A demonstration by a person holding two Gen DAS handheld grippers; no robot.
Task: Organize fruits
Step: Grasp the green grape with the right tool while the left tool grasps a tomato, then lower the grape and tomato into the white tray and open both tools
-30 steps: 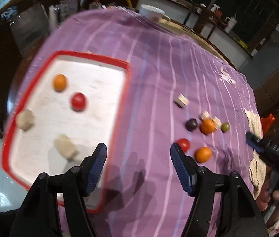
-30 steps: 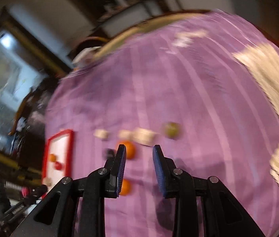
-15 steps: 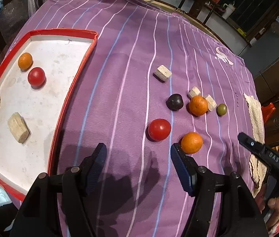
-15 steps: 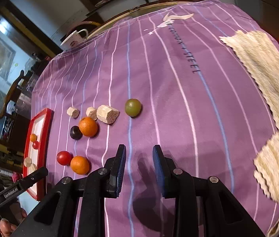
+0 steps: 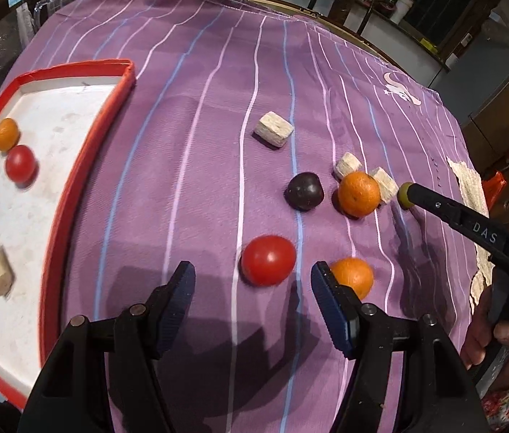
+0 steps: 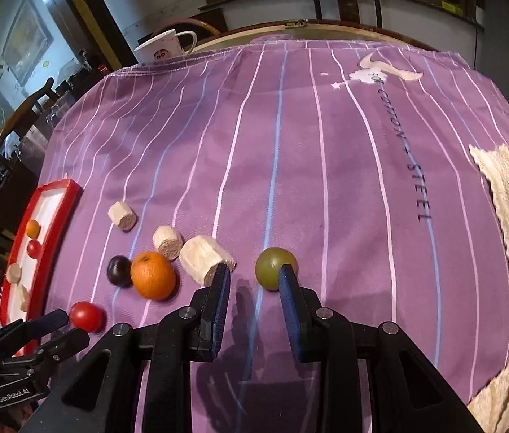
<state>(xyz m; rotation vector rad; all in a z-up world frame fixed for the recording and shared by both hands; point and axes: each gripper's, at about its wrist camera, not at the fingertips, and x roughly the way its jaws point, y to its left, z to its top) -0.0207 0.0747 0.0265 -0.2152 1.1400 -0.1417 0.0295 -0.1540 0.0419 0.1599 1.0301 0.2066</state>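
Two fruits lie in the tray point(image 5: 84, 133), five on the tabletop point(image 5: 189, 166); left claw point(image 5: 252, 276) released near the tomato point(image 5: 268, 260), right claw point(image 6: 253, 276) released, narrow, by the grape point(image 6: 270, 265).

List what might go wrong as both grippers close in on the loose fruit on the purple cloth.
1. The right gripper has a narrow gap, and the green fruit sits off toward its right finger; a finger may nudge the round fruit and set it rolling.
2. The left gripper frames the red fruit, but its right finger is close to the near orange and could bump it.
3. The pale chunk lies beside the right gripper's left finger and may get pushed.
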